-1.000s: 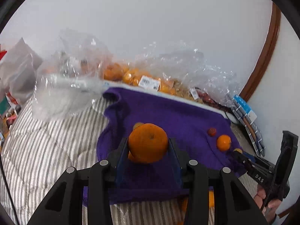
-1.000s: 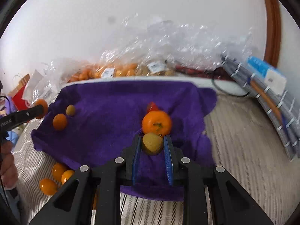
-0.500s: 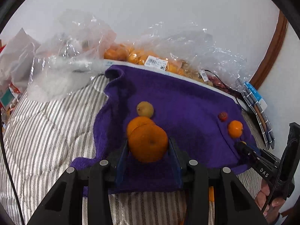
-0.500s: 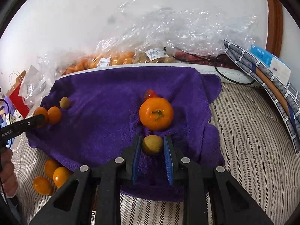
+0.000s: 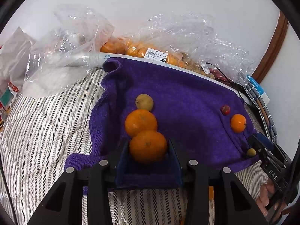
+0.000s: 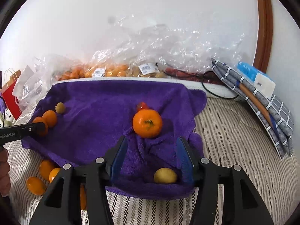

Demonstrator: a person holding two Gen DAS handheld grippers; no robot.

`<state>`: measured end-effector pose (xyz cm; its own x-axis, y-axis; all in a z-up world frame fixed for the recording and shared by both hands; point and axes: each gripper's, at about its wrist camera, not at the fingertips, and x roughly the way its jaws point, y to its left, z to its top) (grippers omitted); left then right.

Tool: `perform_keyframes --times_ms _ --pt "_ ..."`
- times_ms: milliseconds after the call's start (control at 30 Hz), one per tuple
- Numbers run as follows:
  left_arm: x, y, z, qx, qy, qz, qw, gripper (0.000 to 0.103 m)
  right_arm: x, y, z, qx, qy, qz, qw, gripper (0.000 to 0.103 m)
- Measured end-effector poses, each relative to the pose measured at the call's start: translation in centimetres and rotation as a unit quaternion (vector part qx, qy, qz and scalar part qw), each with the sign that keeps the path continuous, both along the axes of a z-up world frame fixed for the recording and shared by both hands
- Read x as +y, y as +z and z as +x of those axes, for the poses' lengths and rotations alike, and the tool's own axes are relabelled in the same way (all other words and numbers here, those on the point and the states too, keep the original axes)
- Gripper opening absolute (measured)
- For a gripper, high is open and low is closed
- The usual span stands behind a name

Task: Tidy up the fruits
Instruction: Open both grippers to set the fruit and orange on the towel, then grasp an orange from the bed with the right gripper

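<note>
Sorting under way, by the look of it, with fruit laid in 2 groups on the purple towel (image 6: 97, 101).

Left gripper (image 5: 148, 150) clamped on an orange (image 5: 148, 147), pads pressing both sides, held just above the towel's near edge. Directly beyond it, touching or nearly so, a 2nd orange (image 5: 141, 122), and behind that a small tan fruit (image 5: 144, 102). Looks like a row being built on the left side of the towel; this orange not yet set down.

Right gripper (image 6: 151, 159) just opened, jaws now standing wide apart, nothing pinched. Small yellow fruit (image 6: 165, 175) lying loose on the towel between the jaws, close to the right pad, apparently just released. Ahead of it an orange (image 6: 147, 123) with a small red fruit (image 6: 142, 105) tucked behind.

Left to do, judging from the right wrist view: about 3 oranges (image 6: 45, 176) off the towel on the striped bedding (image 6: 234, 140) at lower left. Bags of fruit (image 6: 105, 71) along the wall also unopened or part emptied; cannot tell which. Roughly midway at best.
</note>
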<state>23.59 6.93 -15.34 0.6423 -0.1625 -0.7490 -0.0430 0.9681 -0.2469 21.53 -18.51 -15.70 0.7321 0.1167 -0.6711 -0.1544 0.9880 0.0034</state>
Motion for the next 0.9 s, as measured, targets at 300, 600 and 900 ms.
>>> perform_keyframes --times_ms 300,600,900 --pt "1.9 1.7 -0.6 -0.030 0.009 -0.045 0.9985 0.050 1.5 1.8 -4.7 0.027 0.039 0.059 0.997 0.054" --pt "2.7 2.3 -0.8 -0.038 0.001 -0.067 0.9970 0.051 4.8 -0.9 -8.2 0.078 0.068 0.040 0.994 0.042" --pt "3.2 2.8 -1.2 -0.047 0.002 -0.081 0.9956 0.052 6.6 -1.9 -7.4 0.095 0.056 0.029 0.993 0.032"
